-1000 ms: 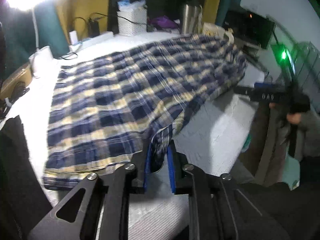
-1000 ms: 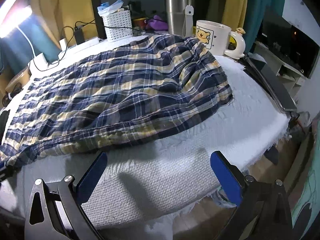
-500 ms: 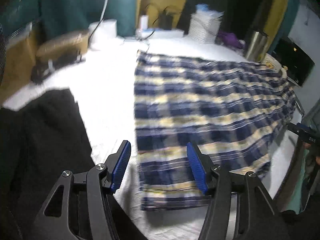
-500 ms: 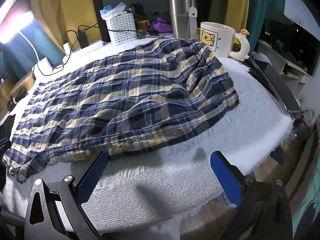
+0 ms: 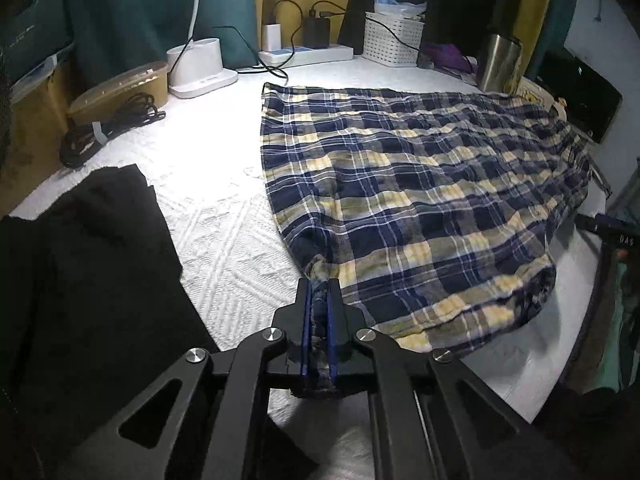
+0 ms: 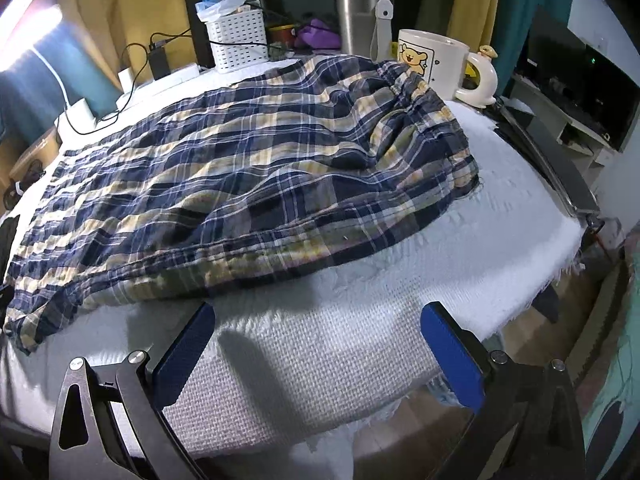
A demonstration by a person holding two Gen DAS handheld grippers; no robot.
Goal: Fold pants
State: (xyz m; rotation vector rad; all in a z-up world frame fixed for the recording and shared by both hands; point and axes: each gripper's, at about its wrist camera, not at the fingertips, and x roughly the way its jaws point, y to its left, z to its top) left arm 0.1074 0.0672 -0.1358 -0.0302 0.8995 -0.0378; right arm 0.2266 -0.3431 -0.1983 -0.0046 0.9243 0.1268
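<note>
Plaid pants (image 5: 420,200) spread flat across white textured bedspread (image 5: 224,240), navy/yellow check, long axis running from left-wrist side toward mug end. Left gripper (image 5: 318,292) clamped nearly closed on near corner of the fabric; bunched cloth visible between the blue pads (image 5: 306,320); that corner lifted slightly off the cover. Right gripper (image 6: 316,328) spread wide, nothing between the pads (image 6: 448,356), poised over bare bedspread (image 6: 320,340) just short of the near long edge of the pants (image 6: 240,168), not touching cloth. In right wrist view, far end of the pants rumpled, lying against white bear mug (image 6: 436,64); steel tumbler (image 6: 358,12) behind the mug, white basket (image 6: 238,38) to its left. In left wrist view, black garment (image 5: 84,264) on the bedspread left of the pants, apart from them; coiled black cable (image 5: 108,128) and white lamp base (image 5: 198,68) farther back near the wall.
</note>
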